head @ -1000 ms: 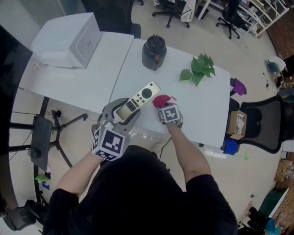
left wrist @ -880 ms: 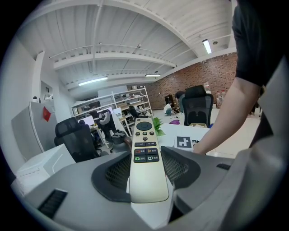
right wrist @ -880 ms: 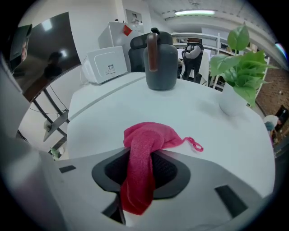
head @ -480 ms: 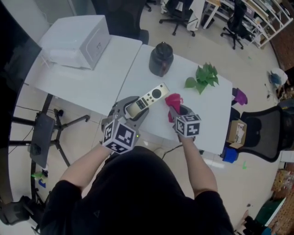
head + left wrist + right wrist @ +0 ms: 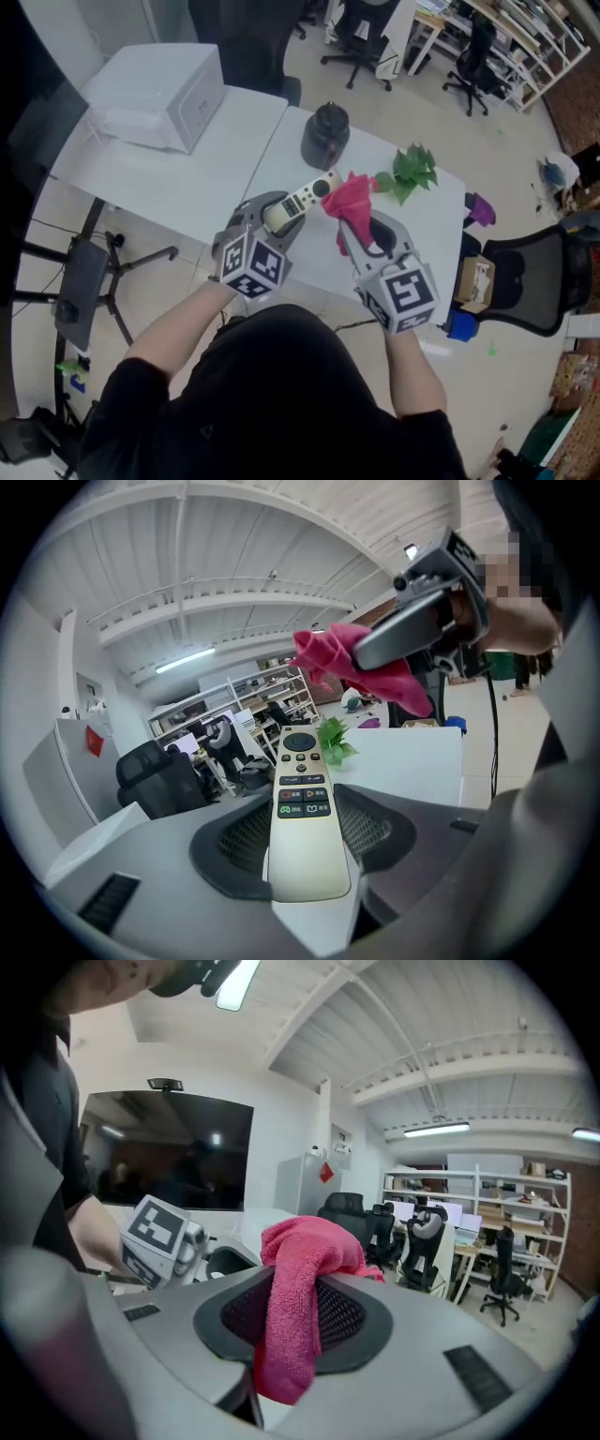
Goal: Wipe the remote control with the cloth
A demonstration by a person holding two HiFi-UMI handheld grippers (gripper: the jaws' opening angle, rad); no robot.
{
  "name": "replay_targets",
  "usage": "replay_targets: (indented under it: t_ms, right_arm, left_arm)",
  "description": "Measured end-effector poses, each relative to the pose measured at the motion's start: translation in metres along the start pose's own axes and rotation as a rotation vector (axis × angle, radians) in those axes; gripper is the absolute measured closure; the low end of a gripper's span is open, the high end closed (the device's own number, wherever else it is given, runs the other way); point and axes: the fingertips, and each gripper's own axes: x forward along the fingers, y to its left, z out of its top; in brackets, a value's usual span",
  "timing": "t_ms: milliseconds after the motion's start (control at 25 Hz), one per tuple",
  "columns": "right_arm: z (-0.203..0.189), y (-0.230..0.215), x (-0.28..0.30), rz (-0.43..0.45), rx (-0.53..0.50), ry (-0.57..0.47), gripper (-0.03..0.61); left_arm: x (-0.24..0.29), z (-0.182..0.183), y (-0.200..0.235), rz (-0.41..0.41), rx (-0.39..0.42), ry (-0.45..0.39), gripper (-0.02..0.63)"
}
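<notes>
The left gripper [image 5: 274, 214] pinches the long cream plastic remote control [image 5: 305, 194] by its lower end, so the button face juts free above the white table [image 5: 417, 234]. The right gripper [image 5: 364, 228], its 2 jaws just closed on the pink terry cloth [image 5: 349, 199], holds it near the remote's tip (folds drooping loose). There is open air all around for strokes.

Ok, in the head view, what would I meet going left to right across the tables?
From the left: white box → remote control → pink cloth → green plant → purple object. The dark jar overlaps remote and cloth sideways, so it is left out.
</notes>
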Motion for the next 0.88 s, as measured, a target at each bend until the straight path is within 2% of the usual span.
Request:
replay_targets:
  t_ms: [160, 320, 440, 560, 680, 880]
  right_arm:
    - [0.018, 0.033, 0.012, 0.078, -0.127, 0.036, 0.469]
    - [0.014, 0.061, 0.030, 0.163, -0.169, 0.107, 0.469]
    - [0.005, 0.075, 0.039, 0.216, -0.194, 0.172, 0.469]
    - [-0.002, 0.084, 0.046, 0.256, -0.234, 0.236, 0.469]
    - [-0.002, 0.088, 0.047, 0.262, -0.274, 0.264, 0.469]
    - [0.003, 0.075, 0.042, 0.194, -0.348, 0.271, 0.469]
  left_arm:
    - [0.004, 0.004, 0.000, 0.002, 0.043, 0.001, 0.405]
    - [0.003, 0.013, -0.001, 0.011, 0.115, -0.015, 0.405]
    - [-0.002, 0.020, -0.004, 0.024, 0.191, -0.043, 0.405]
    - [-0.011, 0.028, -0.006, 0.060, 0.300, -0.084, 0.405]
    - [-0.019, 0.033, -0.006, 0.098, 0.370, -0.112, 0.405]
    - [-0.028, 0.040, -0.007, 0.135, 0.414, -0.154, 0.405]
